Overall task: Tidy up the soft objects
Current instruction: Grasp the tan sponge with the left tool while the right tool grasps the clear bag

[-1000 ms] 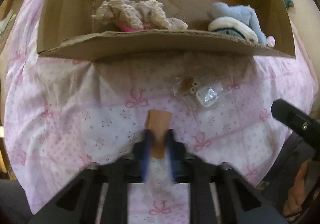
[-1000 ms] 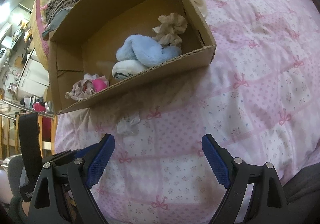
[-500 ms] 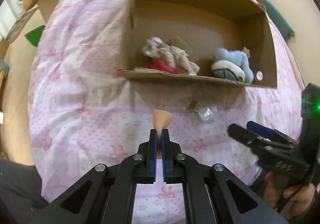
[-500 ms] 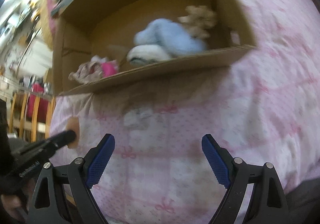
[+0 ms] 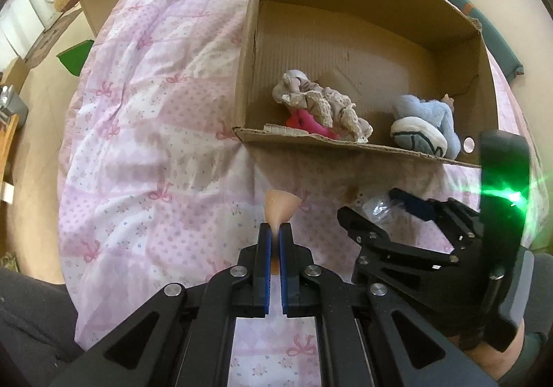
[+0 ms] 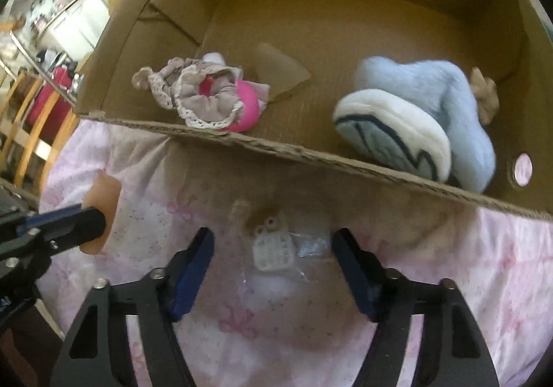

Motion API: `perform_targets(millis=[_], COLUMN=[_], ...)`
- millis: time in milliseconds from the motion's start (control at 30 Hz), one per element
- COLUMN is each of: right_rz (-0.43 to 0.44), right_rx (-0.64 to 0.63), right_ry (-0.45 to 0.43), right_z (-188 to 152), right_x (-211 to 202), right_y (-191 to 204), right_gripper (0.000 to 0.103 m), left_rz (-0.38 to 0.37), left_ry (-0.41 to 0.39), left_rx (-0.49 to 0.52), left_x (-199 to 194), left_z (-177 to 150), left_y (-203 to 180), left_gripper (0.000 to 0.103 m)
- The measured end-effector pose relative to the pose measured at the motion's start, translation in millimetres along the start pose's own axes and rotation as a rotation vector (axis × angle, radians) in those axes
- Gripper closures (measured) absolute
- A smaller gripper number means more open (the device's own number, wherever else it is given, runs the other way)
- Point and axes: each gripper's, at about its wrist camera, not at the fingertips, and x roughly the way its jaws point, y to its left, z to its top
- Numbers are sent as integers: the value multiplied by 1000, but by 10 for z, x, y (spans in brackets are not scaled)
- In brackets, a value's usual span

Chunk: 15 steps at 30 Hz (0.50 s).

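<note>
The left tongs [image 5: 275,231] are pinching a soft peach-coloured pad [image 5: 280,204] above the pink bow-print quilt [image 5: 145,131]. The right tongs [image 6: 273,248] are closing around a small clear plastic packet [image 6: 276,248] lying on the quilt before the open brown cardboard box [image 6: 311,148], pads not yet pressing it. Inside the box lie a lace-trimmed fabric bundle [image 6: 197,96] and a fluffy light-blue slipper [image 6: 414,124].

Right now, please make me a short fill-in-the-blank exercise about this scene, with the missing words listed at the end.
1. The left claw is shut on a peach ____.
2. The blue slipper lies inside the cardboard ____.
3. The clear bag lies on the quilt, between the fingers of the ____ claw.
4. The box stands on a ____ quilt.

Missing words: sponge; box; right; pink
</note>
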Motion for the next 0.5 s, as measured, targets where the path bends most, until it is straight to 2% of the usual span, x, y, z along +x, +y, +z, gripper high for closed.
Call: perform_targets(millis=[33, 67, 100, 133, 267, 300, 333, 500], right_rz=[-4, -2, 6, 17, 41, 40, 46, 37], right_rx=[-8, -10, -8, -3, -2, -6, -12, -40], right_ry=[6, 11, 12, 14, 5, 3, 5, 2], right_z=[2, 3, 3, 6, -41, -45, -55, -110], right_x=[17, 31, 28, 17, -68, -80, -95, -120], right_y=[9, 6, 0, -10, -2, 9, 21, 159], right_gripper=[50, 54, 63, 68, 73, 84, 87, 87], left_rz=[0, 2, 4, 6, 11, 12, 13, 20], left_ry=[0, -1, -3, -4, -8, -9, -11, -17], left_rx=[0, 1, 2, 4, 5, 5, 4, 5], left_x=[8, 10, 12, 12, 9, 9, 9, 12], left_z=[3, 6, 6, 6, 6, 9, 14, 23], left_y=[-3, -5, -6, -11, -16, -13, -13, -6], left_gripper=[99, 99, 99, 99, 99, 99, 99, 99])
